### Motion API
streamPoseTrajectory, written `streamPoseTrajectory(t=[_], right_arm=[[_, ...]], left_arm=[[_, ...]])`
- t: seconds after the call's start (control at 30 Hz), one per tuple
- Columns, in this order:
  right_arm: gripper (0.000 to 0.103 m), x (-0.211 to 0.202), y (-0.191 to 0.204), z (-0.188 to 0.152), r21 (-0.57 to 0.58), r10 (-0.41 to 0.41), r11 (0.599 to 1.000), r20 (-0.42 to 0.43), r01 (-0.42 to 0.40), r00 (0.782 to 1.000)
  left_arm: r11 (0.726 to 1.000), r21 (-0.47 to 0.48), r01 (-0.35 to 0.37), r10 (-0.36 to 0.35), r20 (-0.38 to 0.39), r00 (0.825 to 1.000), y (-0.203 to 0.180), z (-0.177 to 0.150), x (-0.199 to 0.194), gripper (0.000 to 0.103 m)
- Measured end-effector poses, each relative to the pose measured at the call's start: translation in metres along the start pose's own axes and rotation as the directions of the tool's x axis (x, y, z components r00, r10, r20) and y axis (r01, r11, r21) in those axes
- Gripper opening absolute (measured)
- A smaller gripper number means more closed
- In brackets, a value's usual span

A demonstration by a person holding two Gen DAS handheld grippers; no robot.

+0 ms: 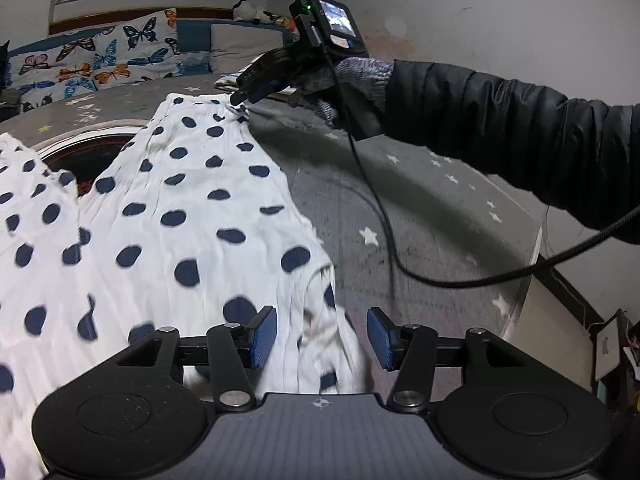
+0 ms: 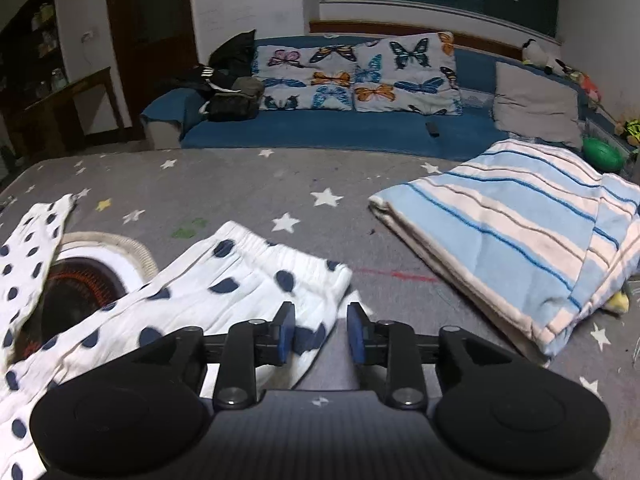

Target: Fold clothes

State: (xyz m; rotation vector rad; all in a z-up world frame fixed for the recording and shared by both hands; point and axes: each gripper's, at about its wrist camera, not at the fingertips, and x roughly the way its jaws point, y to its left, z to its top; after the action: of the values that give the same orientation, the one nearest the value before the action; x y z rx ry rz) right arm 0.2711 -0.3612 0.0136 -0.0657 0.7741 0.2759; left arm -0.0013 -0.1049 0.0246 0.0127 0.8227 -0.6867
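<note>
Left wrist view: the left gripper (image 1: 321, 338) hangs low over the polka-dot trousers (image 1: 168, 216), white with navy spots, spread across a grey star-print cover (image 1: 420, 216). Its blue pads (image 1: 262, 336) stand apart; a fold of the white cloth lies between them, but neither pad presses on it. Further up the garment, the right gripper (image 1: 240, 100) is held by a gloved hand (image 1: 344, 88) in a dark padded sleeve (image 1: 500, 128), tips at the trousers' far edge. From here I cannot tell whether those tips pinch the cloth. A black cable (image 1: 400, 248) trails from it over the cover.

Right wrist view: the right gripper (image 2: 320, 332) shows its jaws parted, a narrow gap between the pads. The trousers' elastic waistband (image 2: 280, 252) lies just ahead and to the left; the left pad (image 2: 286, 332) sits over the cloth's edge, bare cover shows in the gap. Nothing is clamped. To the right, well apart, lies a folded striped blanket (image 2: 512, 240). Behind stands a blue sofa (image 2: 340, 130) with butterfly cushions (image 2: 352, 76).
</note>
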Motion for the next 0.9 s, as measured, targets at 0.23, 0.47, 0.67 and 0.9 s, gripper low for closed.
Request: streamPoseTrajectory(t=[0.23, 0.47, 0.67, 0.9], right_arm=[[0.031, 0.004, 0.003, -0.002, 0.033, 0.002, 0.999, -0.002, -0.002, 1.0], [0.03, 0.018, -0.001, -0.002, 0.095, -0.02, 0.995, 0.018, 0.018, 1.0], [0.027, 0.026, 0.004, 0.002, 0.069, -0.071, 0.995, 0.021, 0.069, 0.997], [0.008, 0.026, 0.005, 0.006, 0.067, -0.089, 0.994, 0.018, 0.087, 0.996]], left_arm=[[0.999, 0.023, -0.047, 0.047, -0.011, 0.999, -0.011, -0.008, 0.0, 0.052], [0.998, 0.021, -0.058, 0.058, -0.013, 0.998, -0.012, -0.009, 0.003, 0.038], [0.999, 0.007, -0.046, 0.046, -0.013, 0.999, -0.01, -0.01, 0.001, 0.026], [1.0, -0.022, -0.02, 0.02, -0.005, 1.0, -0.007, -0.012, -0.002, 0.011]])
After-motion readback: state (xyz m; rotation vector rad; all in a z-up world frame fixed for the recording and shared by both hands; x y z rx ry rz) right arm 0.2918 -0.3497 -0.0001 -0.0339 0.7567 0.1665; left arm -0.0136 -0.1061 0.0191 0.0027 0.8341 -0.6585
